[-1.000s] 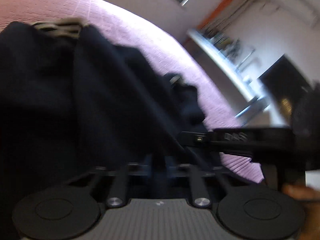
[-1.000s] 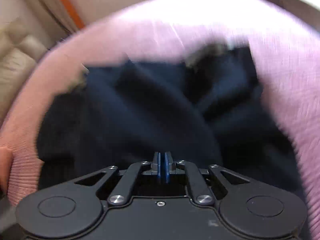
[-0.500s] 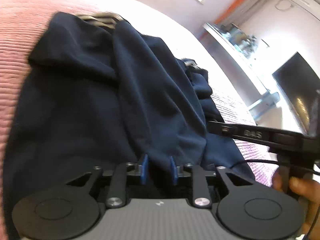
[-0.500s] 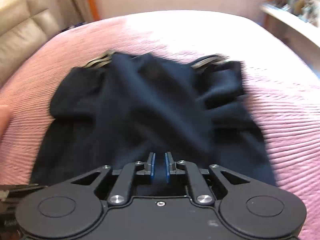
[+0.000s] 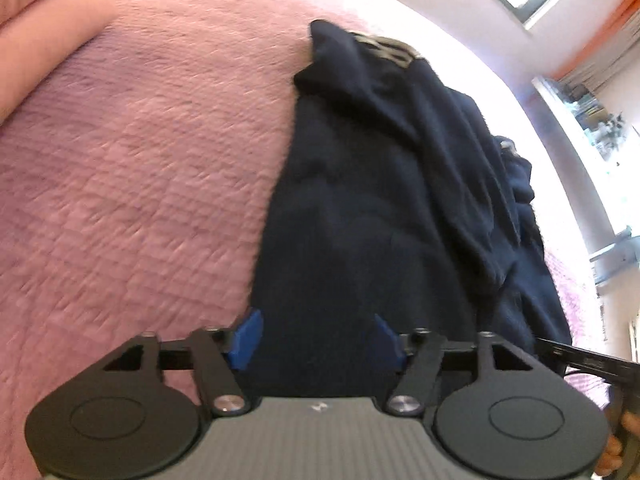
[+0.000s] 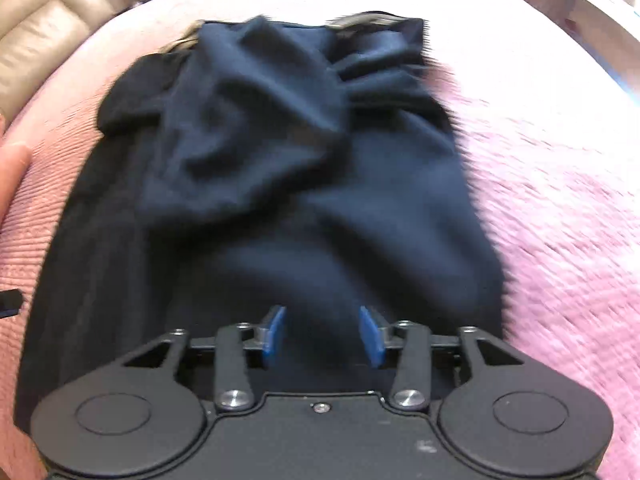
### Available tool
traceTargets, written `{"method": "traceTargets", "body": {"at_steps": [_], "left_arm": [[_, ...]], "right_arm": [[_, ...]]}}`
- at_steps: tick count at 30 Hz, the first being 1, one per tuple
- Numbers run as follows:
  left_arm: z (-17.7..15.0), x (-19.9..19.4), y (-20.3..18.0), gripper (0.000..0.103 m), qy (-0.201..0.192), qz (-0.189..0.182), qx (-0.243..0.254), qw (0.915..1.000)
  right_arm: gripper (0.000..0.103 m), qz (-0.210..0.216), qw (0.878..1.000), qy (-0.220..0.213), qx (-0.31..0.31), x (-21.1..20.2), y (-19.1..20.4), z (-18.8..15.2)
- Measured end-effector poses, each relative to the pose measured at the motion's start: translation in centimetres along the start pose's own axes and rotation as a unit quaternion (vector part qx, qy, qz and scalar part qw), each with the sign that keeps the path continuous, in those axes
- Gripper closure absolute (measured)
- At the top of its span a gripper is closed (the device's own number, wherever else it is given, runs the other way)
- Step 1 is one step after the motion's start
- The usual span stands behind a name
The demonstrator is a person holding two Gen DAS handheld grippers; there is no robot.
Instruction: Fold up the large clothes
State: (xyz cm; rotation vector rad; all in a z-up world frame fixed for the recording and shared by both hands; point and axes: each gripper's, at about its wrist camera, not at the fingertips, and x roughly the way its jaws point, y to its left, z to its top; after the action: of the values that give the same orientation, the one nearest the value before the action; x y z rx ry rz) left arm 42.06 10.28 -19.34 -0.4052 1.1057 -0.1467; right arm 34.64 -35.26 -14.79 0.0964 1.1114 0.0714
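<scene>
A large dark navy garment lies folded lengthwise on a pink bedspread, with striped grey trim at its far end. It also shows in the right wrist view, rumpled on top. My left gripper is open over the garment's near left edge, holding nothing. My right gripper is open over the garment's near edge, holding nothing.
A pink pillow lies at the far left. A beige padded headboard stands at the back left. A shelf with small items runs along the right wall. The other gripper's black body shows at the right edge.
Both grippers opened wide and let go of the garment, which settled flat on the bed. Both grippers have pulled back toward its near edge.
</scene>
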Motion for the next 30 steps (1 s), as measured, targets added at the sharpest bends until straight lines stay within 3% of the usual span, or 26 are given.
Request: {"method": "traceTargets", "body": {"at_steps": [4, 7, 11, 18, 21, 23, 25, 27, 28, 29, 30], "left_arm": [[-1.6, -1.0, 1.3, 0.027, 0.021, 0.018, -0.019, 0.9995], [-2.7, -0.8, 2.6, 0.027, 0.041, 0.01, -0.05, 0.9978], [-4.1, 0.4, 4.1, 0.025, 0.087, -0.032, -0.093, 0.9914], [-4.6, 0.6, 5.6, 0.026, 0.07, -0.054, -0.13, 0.9876], [-4.3, 0.2, 5.2, 0.033, 0.055, -0.028, -0.108, 0.9922], [-4.0, 0.1, 4.6, 0.032, 0.044, -0.013, -0.092, 0.9947], [-3.8, 0.7, 4.1, 0.028, 0.052, -0.013, -0.082, 0.9952], [-3.8, 1.1, 3.6, 0.028, 0.056, -0.008, -0.065, 0.9963], [-3.8, 1.1, 3.3, 0.035, 0.057, -0.009, -0.058, 0.9967], [-3.8, 1.2, 3.1, 0.065, 0.065, -0.024, -0.054, 0.9961], [-4.1, 1.2, 3.2, 0.087, 0.076, -0.041, -0.051, 0.995]], "right_arm": [[0.031, -0.031, 0.998, 0.023, 0.053, -2.8, -4.5, -3.2], [0.031, -0.047, 0.995, 0.05, 0.072, -3.6, -6.8, -5.3], [0.028, -0.023, 0.992, 0.076, 0.096, -4.1, -8.5, -7.4], [0.028, -0.003, 0.988, 0.092, 0.124, -2.5, -10.3, -10.1], [0.026, 0.001, 0.988, 0.079, 0.13, -2.5, -10.4, -10.7], [0.022, 0.003, 0.988, 0.075, 0.133, -2.4, -10.2, -10.9], [0.028, 0.005, 0.989, 0.075, 0.127, -2.6, -9.9, -11.1], [0.053, 0.019, 0.99, 0.079, 0.113, -2.8, -9.6, -11.2], [0.068, 0.036, 0.989, 0.087, 0.114, -3.0, -9.7, -11.1], [0.077, 0.046, 0.988, 0.094, 0.115, -3.1, -9.8, -11.0], [0.077, 0.054, 0.987, 0.098, 0.113, -3.2, -9.9, -10.9]]}}
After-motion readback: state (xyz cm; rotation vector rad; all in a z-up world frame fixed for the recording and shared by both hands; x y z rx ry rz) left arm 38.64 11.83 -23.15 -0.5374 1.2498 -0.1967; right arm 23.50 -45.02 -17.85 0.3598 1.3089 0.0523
